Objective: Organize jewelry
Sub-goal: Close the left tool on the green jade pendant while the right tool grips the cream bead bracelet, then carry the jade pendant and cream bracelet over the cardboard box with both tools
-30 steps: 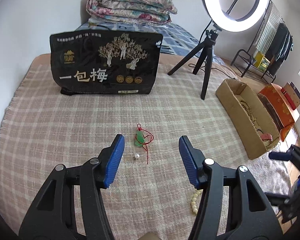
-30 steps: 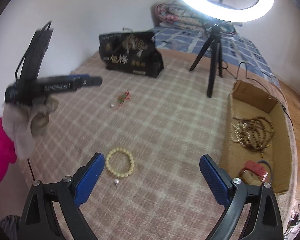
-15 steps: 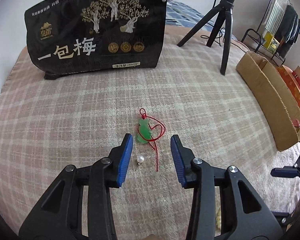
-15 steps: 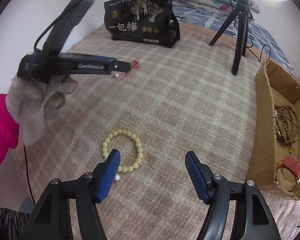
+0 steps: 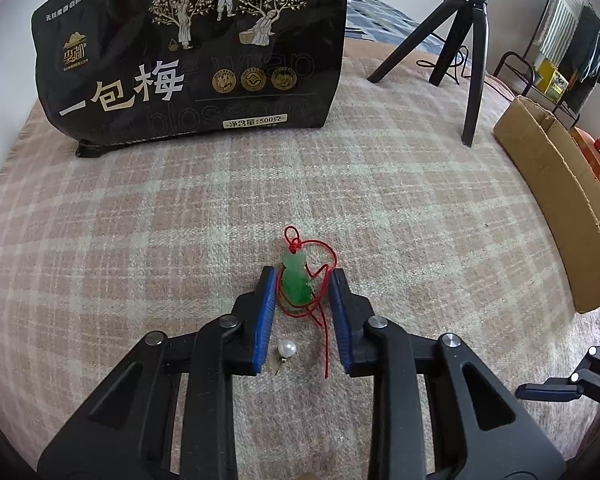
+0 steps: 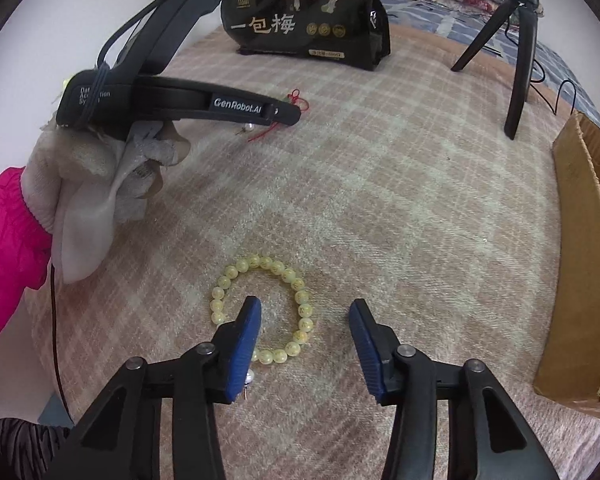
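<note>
A green jade pendant (image 5: 296, 280) on a red cord lies on the plaid blanket (image 5: 140, 240). My left gripper (image 5: 302, 276) points down over it with its jaws closing. The pendant sits between the blue pads (image 5: 266, 312), which stand just clear of it. A pearl earring (image 5: 287, 348) lies further back between the fingers. My right gripper (image 6: 305, 306) hangs over a yellow bead bracelet (image 6: 302, 324), jaws closing. One finger is inside the ring and the other outside, so the ring's right side lies between them, untouched. A second pearl earring (image 6: 250, 378) lies by its left finger.
A black snack bag (image 5: 188, 52) stands at the back, with a black tripod (image 5: 472, 72) to its right. An open cardboard box (image 6: 576, 260) with bead strings lies along the right. A gloved hand (image 6: 112, 168) with a pink sleeve holds the left gripper (image 6: 288, 114).
Both grippers have come down towards the blanket and their jaws have narrowed. The left now straddles the pendant and the right straddles the bracelet's right side.
</note>
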